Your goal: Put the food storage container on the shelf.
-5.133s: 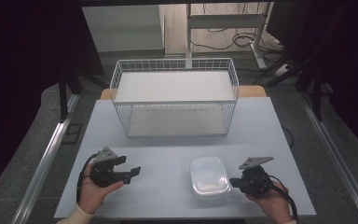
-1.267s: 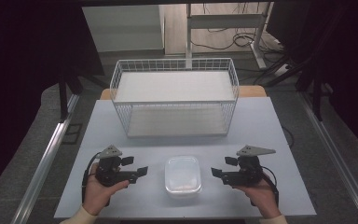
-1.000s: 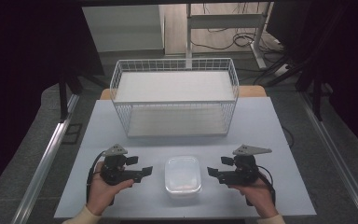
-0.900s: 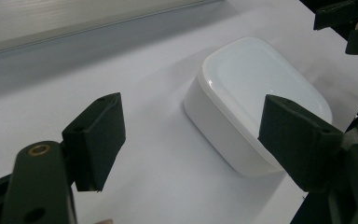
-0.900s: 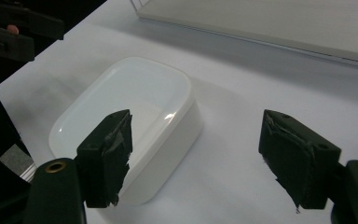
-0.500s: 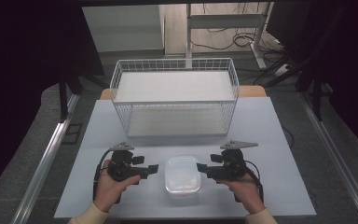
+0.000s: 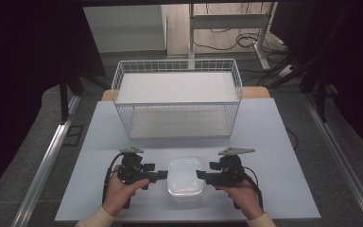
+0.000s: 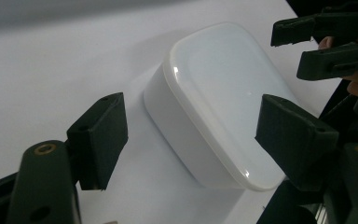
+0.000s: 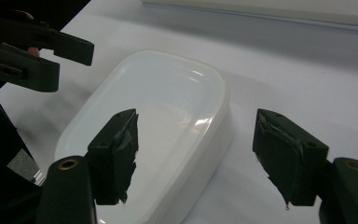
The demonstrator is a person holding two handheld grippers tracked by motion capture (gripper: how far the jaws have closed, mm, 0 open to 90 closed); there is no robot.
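A white lidded plastic container (image 7: 185,182) lies near the table's front edge, between both hands. My left gripper (image 7: 157,177) points at its left side with jaws open. In the left gripper view the container (image 8: 219,102) lies just ahead of the left gripper (image 8: 198,135), untouched. My right gripper (image 7: 202,176) points at its right side. In the right gripper view the right gripper (image 9: 203,156) is open and its jaws have just been closing a little. The container's (image 9: 168,107) near edge sits between them, with the pads off it.
A white wire basket (image 7: 177,105) with a white floor panel stands at the back middle of the light table (image 7: 274,142). Dark floor, metal rails and cables surround the table. Each gripper view shows the other gripper beyond the container.
Both hands have moved inward until the jaw tips reach the container's two sides. Several seconds ago the container lay further right, by the right hand.
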